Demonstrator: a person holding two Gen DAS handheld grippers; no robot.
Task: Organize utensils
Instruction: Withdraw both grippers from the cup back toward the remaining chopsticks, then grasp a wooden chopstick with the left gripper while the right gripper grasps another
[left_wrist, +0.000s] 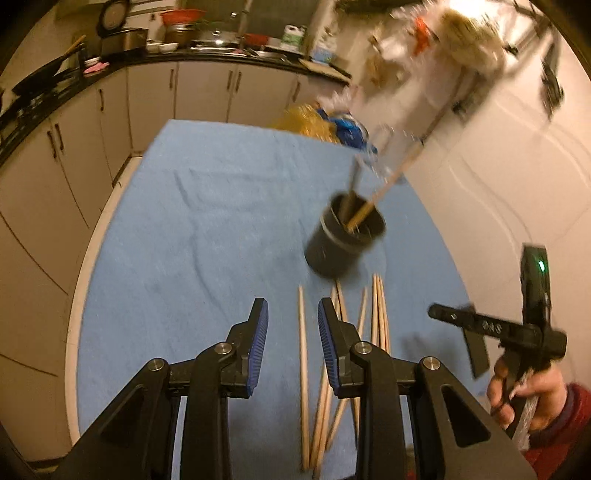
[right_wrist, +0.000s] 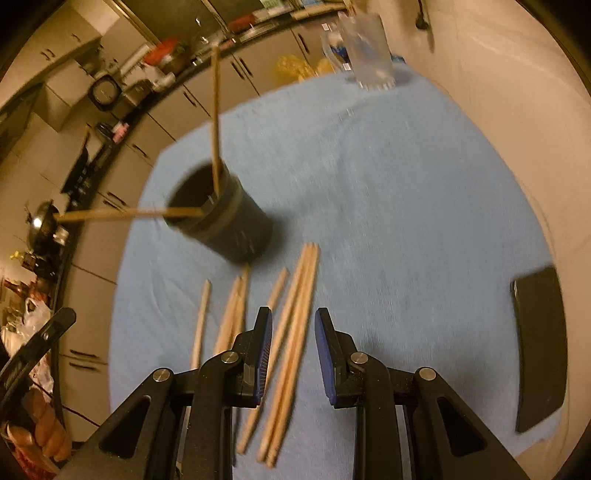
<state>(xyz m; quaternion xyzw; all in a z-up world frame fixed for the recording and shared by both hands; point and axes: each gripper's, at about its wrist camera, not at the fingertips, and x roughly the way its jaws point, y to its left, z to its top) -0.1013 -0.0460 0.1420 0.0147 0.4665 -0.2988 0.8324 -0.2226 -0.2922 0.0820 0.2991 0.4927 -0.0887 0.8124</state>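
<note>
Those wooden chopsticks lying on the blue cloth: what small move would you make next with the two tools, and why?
Probably lower the right tool a little more and close it on the chopstick pair lying between its open fingers. The black cup just beyond already holds two sticks, so the loose ones likely belong there. The left tool is also open, over a single chopstick.

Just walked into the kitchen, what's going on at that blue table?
A person is sorting chopsticks with a pair of handheld tongs in each hand. Two chopsticks already stand in the black cup; the loose chopsticks lie on the blue cloth in front of it. The left tongs and right tongs are both open, holding nothing, over the loose sticks.
</note>
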